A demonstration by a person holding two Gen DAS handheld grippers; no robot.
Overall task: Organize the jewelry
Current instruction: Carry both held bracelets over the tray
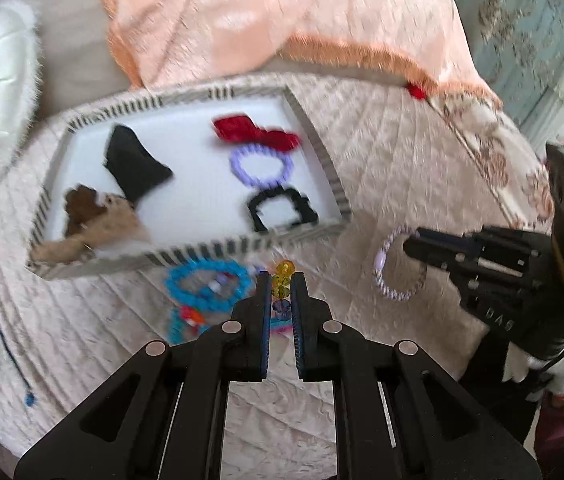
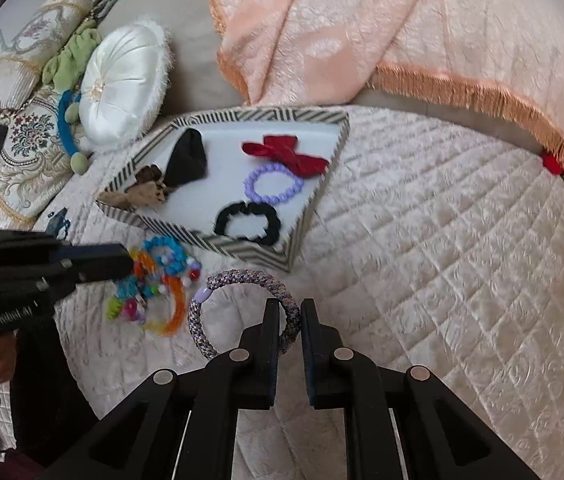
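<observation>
A: The jewelry is split up. The left gripper (image 1: pixel 281 292) is clamped on a string of yellow and purple beads (image 1: pixel 283 280), and the right gripper (image 2: pixel 290 312) is pinched on the braided band (image 2: pixel 242 312), which hangs from it over the quilt (image 2: pixel 442 280). A heap of bright bead bracelets (image 2: pixel 158 280) lies just in front of the striped tray (image 2: pixel 318 196).

B: And the tray?

A: It already holds a red bow (image 2: pixel 286 154), a purple bead ring (image 2: pixel 272 186), a black scrunchie (image 2: pixel 248 224) and some dark and tan cloth pieces.

B: Then both pieces likely go in there. How should the person carry them?

A: Probably lift each well clear of the tray's rim, keep both pinches firm, and set them on bare white floor beside the others, not on top.
</observation>
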